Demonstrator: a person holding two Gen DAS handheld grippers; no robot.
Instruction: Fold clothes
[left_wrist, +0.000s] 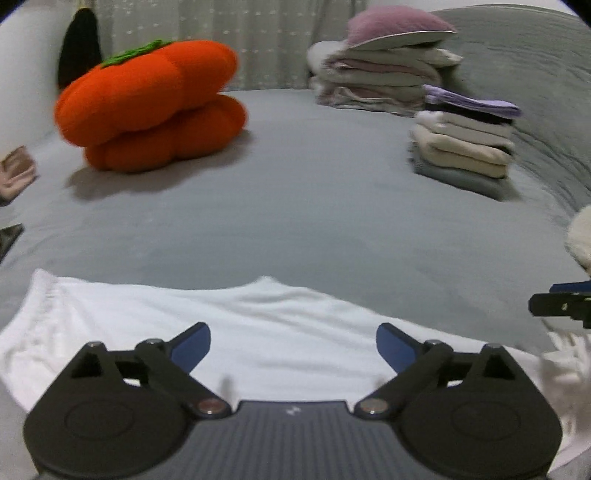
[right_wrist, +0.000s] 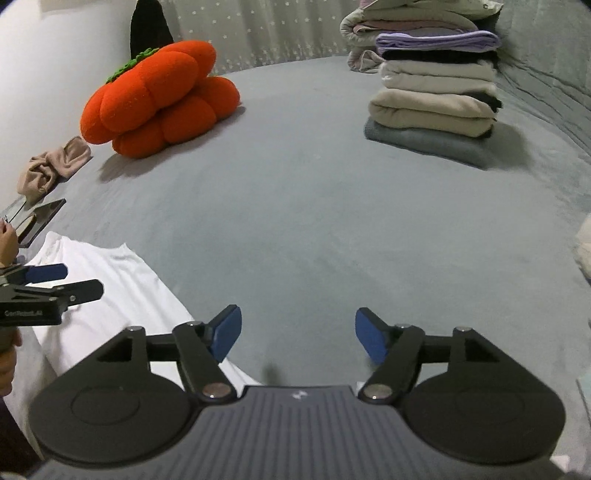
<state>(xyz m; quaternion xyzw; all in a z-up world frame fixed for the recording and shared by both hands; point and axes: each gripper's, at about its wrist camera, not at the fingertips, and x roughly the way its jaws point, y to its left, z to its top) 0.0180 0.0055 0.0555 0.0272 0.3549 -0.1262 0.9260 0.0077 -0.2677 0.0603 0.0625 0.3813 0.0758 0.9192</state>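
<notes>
Each wrist camera looks forward and downward across the grey bed (left_wrist: 295, 192) from close above its near edge, and both views share the orange pumpkin cushion (left_wrist: 147, 107), the folded stacks (right_wrist: 436, 88) and the white garment (right_wrist: 110, 288).

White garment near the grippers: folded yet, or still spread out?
Spread out, as far as shown. The white garment lies flat in one layer on the grey bed; its near part is hidden behind the left gripper.

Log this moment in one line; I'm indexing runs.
left gripper: open, over white garment | right gripper: open, empty, over bed
</notes>
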